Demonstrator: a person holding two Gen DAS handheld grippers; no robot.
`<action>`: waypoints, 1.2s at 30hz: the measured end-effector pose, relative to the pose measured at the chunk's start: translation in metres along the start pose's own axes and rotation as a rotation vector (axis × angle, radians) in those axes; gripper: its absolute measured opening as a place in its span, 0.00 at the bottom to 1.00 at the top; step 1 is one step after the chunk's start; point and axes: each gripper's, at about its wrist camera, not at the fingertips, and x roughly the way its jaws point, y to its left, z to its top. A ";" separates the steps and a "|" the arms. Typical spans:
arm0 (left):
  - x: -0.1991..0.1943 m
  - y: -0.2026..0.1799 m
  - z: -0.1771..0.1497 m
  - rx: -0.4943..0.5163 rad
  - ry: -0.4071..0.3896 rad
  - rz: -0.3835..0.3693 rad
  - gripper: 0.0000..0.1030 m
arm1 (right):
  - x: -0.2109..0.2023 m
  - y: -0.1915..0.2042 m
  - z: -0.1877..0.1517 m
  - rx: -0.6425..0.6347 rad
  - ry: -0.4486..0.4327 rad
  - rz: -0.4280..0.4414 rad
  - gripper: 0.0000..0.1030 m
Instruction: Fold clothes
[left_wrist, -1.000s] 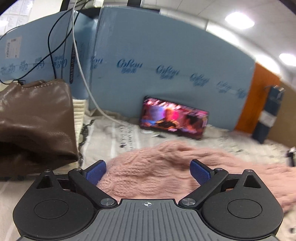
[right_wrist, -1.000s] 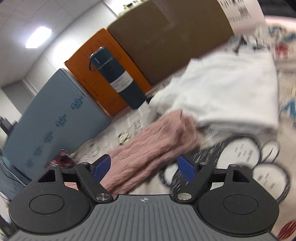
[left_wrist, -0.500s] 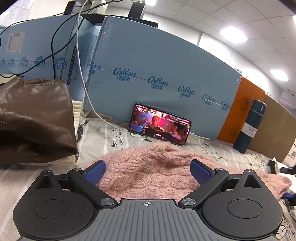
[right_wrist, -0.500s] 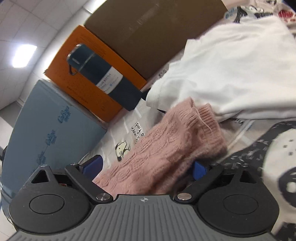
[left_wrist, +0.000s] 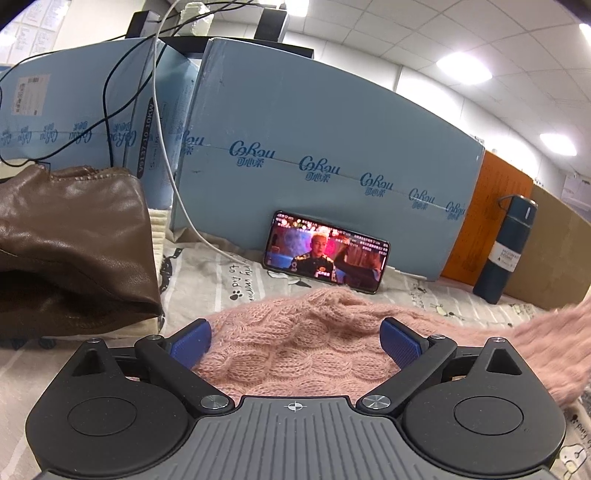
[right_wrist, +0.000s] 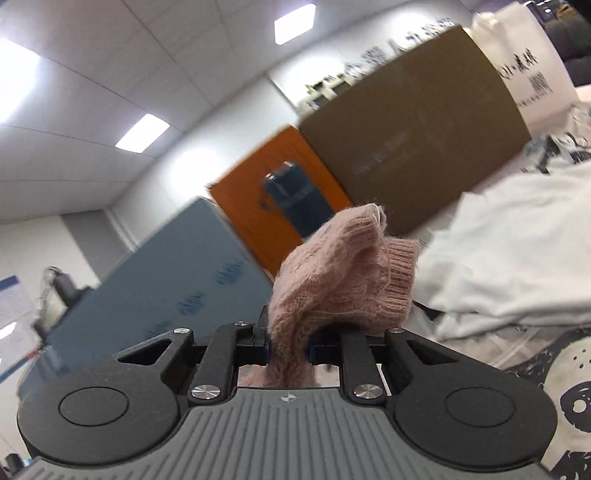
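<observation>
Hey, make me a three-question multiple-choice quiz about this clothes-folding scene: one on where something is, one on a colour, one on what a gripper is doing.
1. Where does the phone stand?
A. Leaning against the blue box
B. On the brown leather bag
C. On the white clothes

2. What colour is the knitted sweater?
A. Green
B. Pink
C. Black

3. What is the right gripper doing?
A. Open, holding nothing
B. Shut on the bottle
C. Shut on the sweater

Answers: 1 A, the phone leans on the blue box behind the sweater. 2 B, the sweater is pink cable knit. 3 C, the right gripper pinches the sweater's cuffed end, while the left gripper is open over the knit.
</observation>
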 end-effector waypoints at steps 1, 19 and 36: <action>-0.001 0.000 0.000 0.004 -0.006 0.000 0.97 | -0.008 0.001 0.004 0.006 -0.013 0.012 0.14; -0.001 -0.006 -0.002 0.054 -0.004 0.003 0.97 | -0.004 -0.009 -0.015 -0.180 0.027 -0.142 0.14; -0.004 -0.002 -0.001 0.022 -0.007 -0.014 0.97 | 0.027 0.071 -0.095 -0.574 0.281 -0.022 0.49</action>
